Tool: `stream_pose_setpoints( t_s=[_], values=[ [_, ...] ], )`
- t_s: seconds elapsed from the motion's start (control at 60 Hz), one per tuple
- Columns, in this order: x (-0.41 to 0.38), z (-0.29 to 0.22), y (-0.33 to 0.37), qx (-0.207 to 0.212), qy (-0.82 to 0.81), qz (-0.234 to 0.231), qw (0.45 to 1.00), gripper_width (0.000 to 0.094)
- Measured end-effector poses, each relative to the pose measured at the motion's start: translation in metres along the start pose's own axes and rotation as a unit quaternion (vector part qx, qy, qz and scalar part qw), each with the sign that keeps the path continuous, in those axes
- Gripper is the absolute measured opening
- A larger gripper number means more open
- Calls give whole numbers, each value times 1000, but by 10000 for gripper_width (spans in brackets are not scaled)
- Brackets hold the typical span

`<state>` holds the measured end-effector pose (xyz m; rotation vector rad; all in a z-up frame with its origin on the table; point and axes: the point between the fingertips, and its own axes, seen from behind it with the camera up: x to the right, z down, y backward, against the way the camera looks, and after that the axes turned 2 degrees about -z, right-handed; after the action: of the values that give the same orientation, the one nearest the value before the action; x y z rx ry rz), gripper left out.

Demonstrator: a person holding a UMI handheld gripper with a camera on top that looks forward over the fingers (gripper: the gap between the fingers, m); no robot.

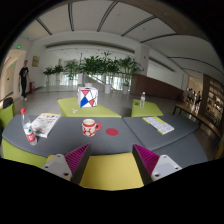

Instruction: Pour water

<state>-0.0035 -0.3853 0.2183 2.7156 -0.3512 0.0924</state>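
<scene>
We look out over a wide hall with a row of green plants (100, 66) at its far side and a person (24, 80) standing well off beside the wall. Below us spreads the grey tabletop (115, 143), with yellow-green panels set into it. Our hand-held gripper (110, 158) hangs over its near edge with its two fingers spread wide apart and nothing between them; the magenta pads (146, 157) face each other across the bare grey surface. Beyond the fingers, near the middle of the tabletop, stands a white mug with red markings (91, 127), upright, its handle turned toward a small red disc (112, 131) lying just beside it. Farther back stands a carton with red and blue print (87, 97), and well apart from it a small clear bottle (142, 98). A second bottle (28, 131) stands near some printed sheets (45, 124); another sheet (158, 124) lies across from them.
</scene>
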Motion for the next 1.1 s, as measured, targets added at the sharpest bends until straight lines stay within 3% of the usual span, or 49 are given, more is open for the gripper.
stream_pose_setpoints(
  t_s=[0.017,0.25,0.383,0.75,0.917,1.1],
  values=[
    [13,7,-23,2,3,-1,1000,860],
    [2,22,-24,-7,13,-1,1000,862],
    [-35,24,-12,12,31,-16,999,863],
    [-290,39,9,33,39,-126,991,856],
    [-396,36,-26,46,48,-161,985,852],
    [-462,22,-96,68,40,-168,983,853]
  ],
)
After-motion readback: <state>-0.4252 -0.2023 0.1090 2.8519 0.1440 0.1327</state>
